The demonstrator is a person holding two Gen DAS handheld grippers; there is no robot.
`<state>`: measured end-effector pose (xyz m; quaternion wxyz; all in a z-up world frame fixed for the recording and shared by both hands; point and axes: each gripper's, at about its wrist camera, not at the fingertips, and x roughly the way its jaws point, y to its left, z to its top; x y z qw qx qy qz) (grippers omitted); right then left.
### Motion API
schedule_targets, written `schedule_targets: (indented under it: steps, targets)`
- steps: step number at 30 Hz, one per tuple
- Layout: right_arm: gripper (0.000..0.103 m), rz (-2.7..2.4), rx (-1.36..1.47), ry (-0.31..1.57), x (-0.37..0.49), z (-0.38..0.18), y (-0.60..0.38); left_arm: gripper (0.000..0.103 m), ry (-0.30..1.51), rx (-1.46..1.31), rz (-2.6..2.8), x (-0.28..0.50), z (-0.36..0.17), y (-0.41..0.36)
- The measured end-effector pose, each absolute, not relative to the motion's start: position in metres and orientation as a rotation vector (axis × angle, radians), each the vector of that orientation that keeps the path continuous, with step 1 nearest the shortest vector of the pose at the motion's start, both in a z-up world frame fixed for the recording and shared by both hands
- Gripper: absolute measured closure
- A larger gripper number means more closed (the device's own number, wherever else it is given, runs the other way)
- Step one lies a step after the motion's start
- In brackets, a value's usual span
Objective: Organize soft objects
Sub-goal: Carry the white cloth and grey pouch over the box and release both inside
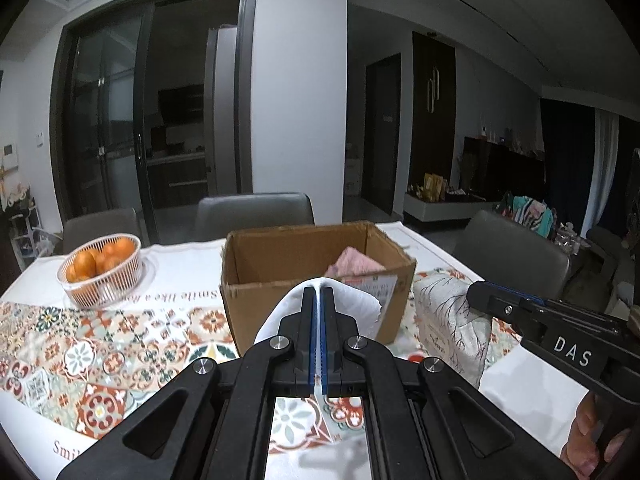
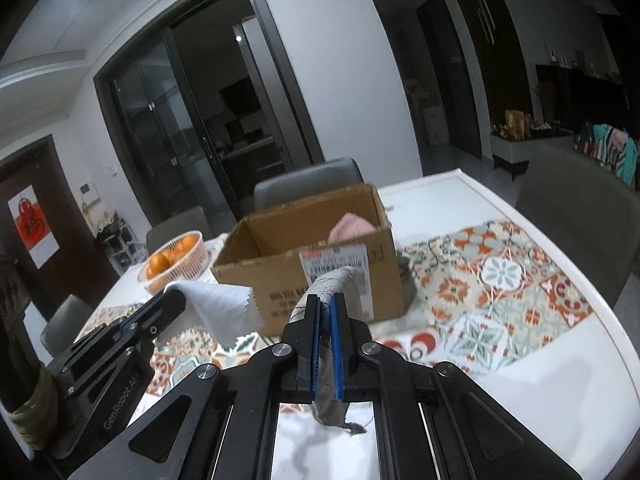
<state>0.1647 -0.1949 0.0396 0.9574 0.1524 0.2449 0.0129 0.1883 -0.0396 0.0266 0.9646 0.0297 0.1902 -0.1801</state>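
My left gripper point(image 1: 319, 292) is shut on a white cloth point(image 1: 352, 306) and holds it above the table in front of an open cardboard box point(image 1: 280, 300). A pink cloth point(image 1: 354, 265) lies inside the box at its right. My right gripper point(image 2: 328, 300) is shut on a grey patterned cloth point(image 2: 334, 278), also held up in front of the box point(image 2: 280, 292). In the left wrist view the right gripper point(image 1: 476, 294) grips that grey cloth point(image 1: 452, 320) at the right. In the right wrist view the left gripper point(image 2: 172, 300) holds the white cloth point(image 2: 224, 312) at the left.
A white basket of oranges point(image 1: 102, 270) stands on the table at the back left. The table point(image 2: 540, 360) has a white top with a patterned runner. Grey chairs point(image 1: 254, 212) stand around it, one point(image 2: 576, 216) at the right.
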Motion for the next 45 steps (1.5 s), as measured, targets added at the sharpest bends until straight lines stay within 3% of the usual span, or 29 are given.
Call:
schedule_targets:
  steps: [25,45]
  targets:
    - [0.096,0.106,0.231,0.362,0.231,0.101,-0.180,0.099,0.303,0.072,-0.299,0.245,0.069,-0.028]
    - [0.096,0.182,0.219,0.350,0.314,0.097,-0.171,0.100,0.330,0.085,-0.276,0.324,0.053,-0.035]
